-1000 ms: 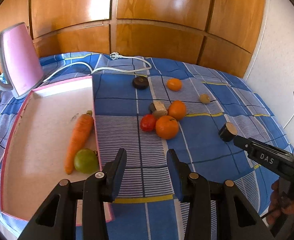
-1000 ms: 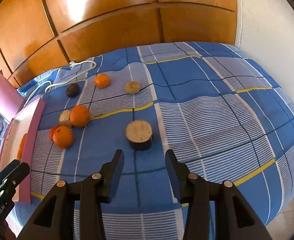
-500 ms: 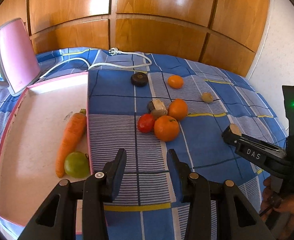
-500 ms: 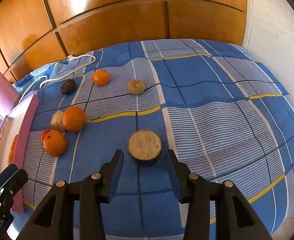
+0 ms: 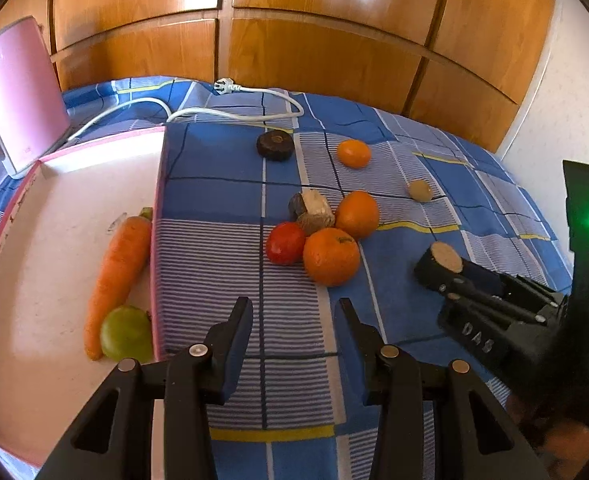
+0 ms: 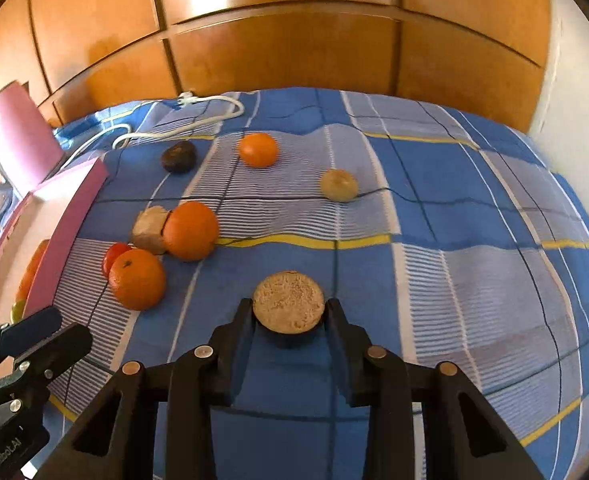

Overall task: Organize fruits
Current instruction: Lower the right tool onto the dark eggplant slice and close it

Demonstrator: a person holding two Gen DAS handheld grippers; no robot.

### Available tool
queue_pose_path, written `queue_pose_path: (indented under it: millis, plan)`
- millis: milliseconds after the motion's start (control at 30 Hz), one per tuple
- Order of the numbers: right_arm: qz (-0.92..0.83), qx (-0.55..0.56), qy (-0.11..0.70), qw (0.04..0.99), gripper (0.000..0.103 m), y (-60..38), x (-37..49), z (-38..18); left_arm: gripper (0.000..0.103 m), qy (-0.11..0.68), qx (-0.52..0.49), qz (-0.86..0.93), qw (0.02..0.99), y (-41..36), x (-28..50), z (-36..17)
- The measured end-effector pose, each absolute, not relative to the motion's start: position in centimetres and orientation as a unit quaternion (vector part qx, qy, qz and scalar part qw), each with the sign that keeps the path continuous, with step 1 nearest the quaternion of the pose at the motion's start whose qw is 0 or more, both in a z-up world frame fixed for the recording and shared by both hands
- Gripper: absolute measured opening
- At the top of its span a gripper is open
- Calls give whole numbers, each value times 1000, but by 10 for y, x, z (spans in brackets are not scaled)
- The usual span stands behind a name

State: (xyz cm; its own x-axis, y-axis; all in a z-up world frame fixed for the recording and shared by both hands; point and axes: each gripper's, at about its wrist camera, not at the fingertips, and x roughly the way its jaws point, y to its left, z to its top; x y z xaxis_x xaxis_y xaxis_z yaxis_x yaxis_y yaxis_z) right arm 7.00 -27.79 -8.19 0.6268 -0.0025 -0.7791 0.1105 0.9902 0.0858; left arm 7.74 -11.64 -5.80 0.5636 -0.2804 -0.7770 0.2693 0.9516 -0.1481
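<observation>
Blue checked bedspread (image 5: 214,184) covers the surface, brown wooden panel wall (image 5: 326,40) at far side. Pink-rimmed white tray (image 5: 46,240) on left, holding long orange carrot (image 5: 118,276) and round green fruit (image 5: 126,334), the two touching at tray's right wall. Pink kettle (image 5: 22,96) at far left, white power cord (image 5: 230,108) beyond tray.

Mid cloth cluster: big orange (image 5: 331,256), second orange (image 5: 357,215), red tomato (image 5: 285,243), brown cut chunk (image 5: 312,210), all touching. Farther: small orange (image 5: 353,153), dark round fruit (image 5: 275,145), small tan round piece (image 5: 420,190), well apart.

Left gripper (image 5: 292,330) released, over bare cloth near tray.

Right gripper (image 6: 287,312) straddles dark cylinder piece with tan cut face (image 6: 288,307); fingers (image 6: 243,322) at both its sides, firm grip cannot be told.
</observation>
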Motion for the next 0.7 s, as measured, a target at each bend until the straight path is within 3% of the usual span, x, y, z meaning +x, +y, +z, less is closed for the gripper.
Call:
queue_pose_path:
  millis: [700]
  plan:
    - [-23,37,415,909,36,-276,84,-92,52,469,-53,-164,866,-141,114,-67]
